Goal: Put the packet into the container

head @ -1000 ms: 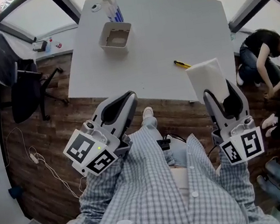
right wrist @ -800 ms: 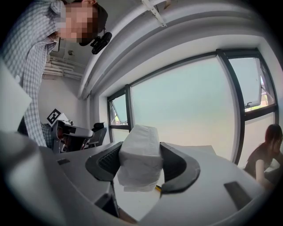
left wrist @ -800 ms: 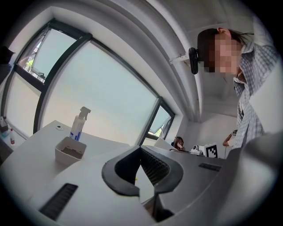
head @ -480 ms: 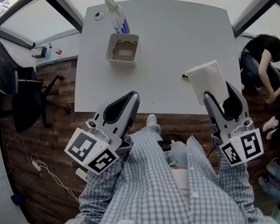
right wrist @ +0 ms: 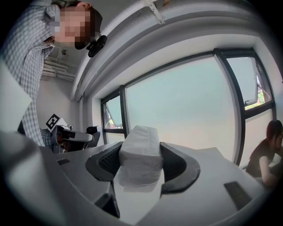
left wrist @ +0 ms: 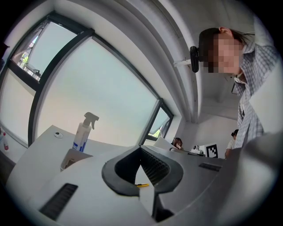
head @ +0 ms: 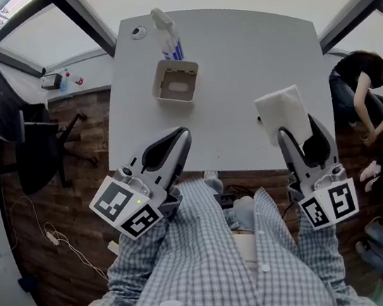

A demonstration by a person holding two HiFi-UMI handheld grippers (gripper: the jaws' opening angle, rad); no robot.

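My right gripper (head: 301,131) is shut on a white packet (head: 282,111), which sticks out past the jaws over the white table's (head: 233,50) near right edge. In the right gripper view the packet (right wrist: 139,155) fills the gap between the fingers (right wrist: 179,165). The container (head: 175,81), an open beige box, stands far left on the table with nothing visible inside. It shows low at the left in the left gripper view as the container (left wrist: 70,160). My left gripper (head: 177,136) hovers at the table's near edge, short of the box, jaws shut and empty.
A spray bottle (head: 167,34) stands just behind the box, with a small round disc (head: 138,30) at the far corner. A yellow knife (left wrist: 142,185) lies on the table. A black office chair (head: 15,118) stands left; a person (head: 367,79) crouches right.
The table has come closer in the head view, and both grippers now reach over its near edge. The packet stays held in the right gripper and now covers the yellow knife.
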